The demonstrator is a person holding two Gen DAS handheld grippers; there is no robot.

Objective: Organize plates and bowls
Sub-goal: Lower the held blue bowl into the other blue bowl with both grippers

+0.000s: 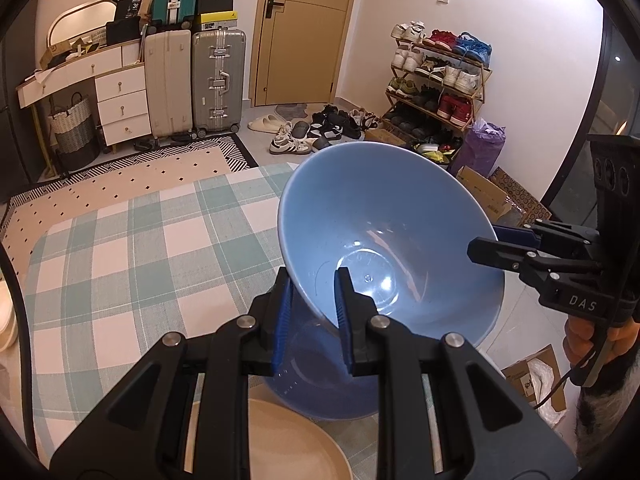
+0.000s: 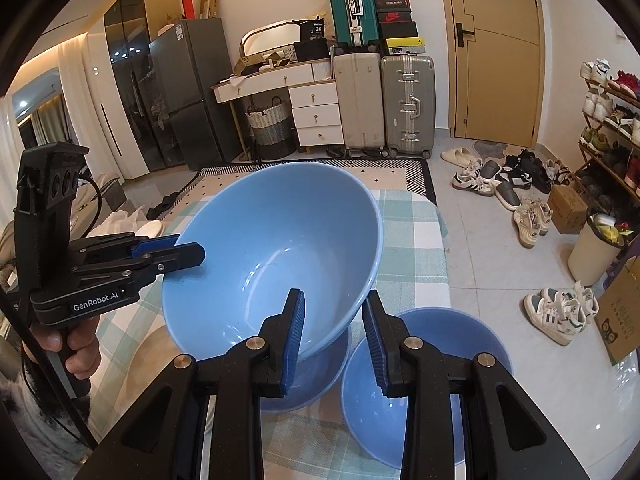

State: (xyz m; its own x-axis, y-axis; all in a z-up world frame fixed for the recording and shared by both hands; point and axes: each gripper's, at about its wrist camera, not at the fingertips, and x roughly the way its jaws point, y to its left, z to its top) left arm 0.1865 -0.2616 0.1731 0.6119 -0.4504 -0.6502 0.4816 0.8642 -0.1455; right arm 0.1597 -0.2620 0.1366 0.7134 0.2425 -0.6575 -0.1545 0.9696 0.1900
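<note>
Left wrist view: left gripper [image 1: 312, 304] clamped on near rim of large blue bowl [image 1: 392, 232], bowl tilted, lifted above checked worktop [image 1: 132, 248]. Right gripper [image 1: 484, 250] pinches opposite rim; its own view shows jaws narrow, one finger inside bowl wall, one outside. Second blue bowl [image 2: 424, 384] sits on worktop just below right. Third blue bowl [image 2: 304, 384] appears under lifted one, partly hidden. Beige plate [image 1: 288, 436] at near edge. Judgement: bowl stacking mid-way, nesting not yet finished, plates still unsorted.
</note>
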